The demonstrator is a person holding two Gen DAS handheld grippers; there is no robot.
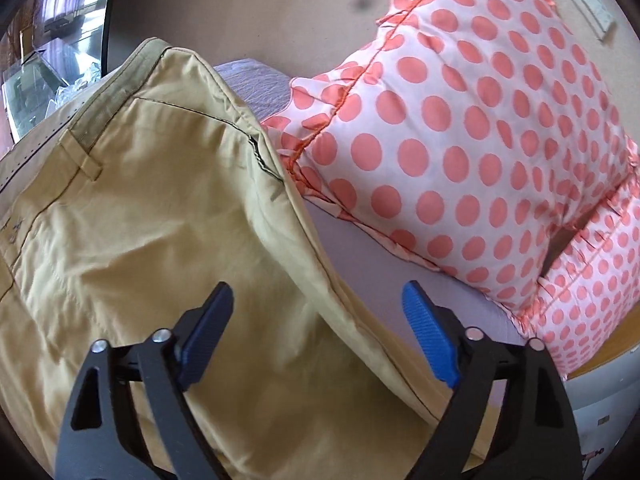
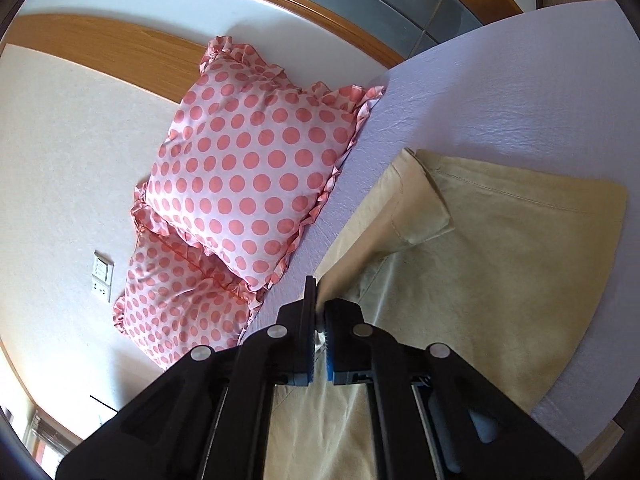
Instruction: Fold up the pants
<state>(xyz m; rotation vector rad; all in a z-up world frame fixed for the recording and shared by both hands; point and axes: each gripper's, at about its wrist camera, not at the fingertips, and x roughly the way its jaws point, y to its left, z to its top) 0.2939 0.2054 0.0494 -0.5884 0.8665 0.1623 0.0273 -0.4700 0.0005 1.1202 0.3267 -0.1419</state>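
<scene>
Tan pants (image 1: 152,208) lie on a lilac bed sheet (image 1: 360,248), with the waistband and a belt loop at the upper left in the left wrist view. My left gripper (image 1: 318,300) is open over the pants' side seam, with its blue fingertips (image 1: 416,300) apart and nothing between them. In the right wrist view my right gripper (image 2: 319,300) is shut on an edge of the pants (image 2: 500,264) and holds it lifted off the sheet (image 2: 520,92). A leg end is folded over farther out.
Two white pillows with coral dots (image 1: 460,140) (image 2: 252,172) lean against the wall along the bed's head. A wall socket plate (image 2: 102,276) is on the wall. A wooden bed frame (image 2: 100,44) and a tiled floor (image 2: 400,4) lie beyond.
</scene>
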